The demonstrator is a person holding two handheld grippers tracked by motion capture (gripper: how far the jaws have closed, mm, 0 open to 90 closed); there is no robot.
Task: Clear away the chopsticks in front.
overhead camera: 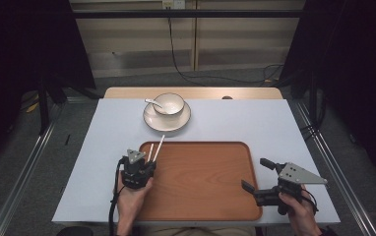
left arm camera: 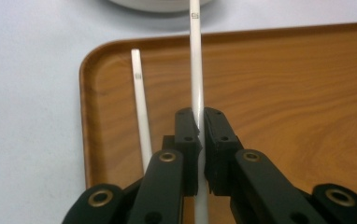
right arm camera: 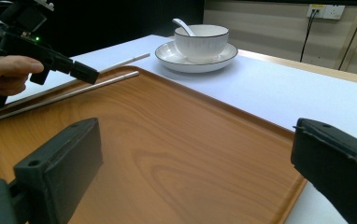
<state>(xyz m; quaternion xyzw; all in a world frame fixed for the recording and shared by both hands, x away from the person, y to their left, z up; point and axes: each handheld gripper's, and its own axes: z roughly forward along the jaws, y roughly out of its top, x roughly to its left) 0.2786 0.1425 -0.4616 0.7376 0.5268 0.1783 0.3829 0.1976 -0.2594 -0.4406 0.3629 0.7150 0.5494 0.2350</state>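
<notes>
One chopstick (left arm camera: 196,70) sits clamped in the left hand-held gripper (left arm camera: 201,126).

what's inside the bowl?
A white spoon rests in the bowl, its handle sticking out over the rim. The bowl sits on a saucer. The spoon's scoop end and the bowl's bottom are hidden by the wall.

The plate (left arm camera: 158,4) is cut off by the top edge, the held chopstick's (left arm camera: 196,70) lower end hidden
</notes>
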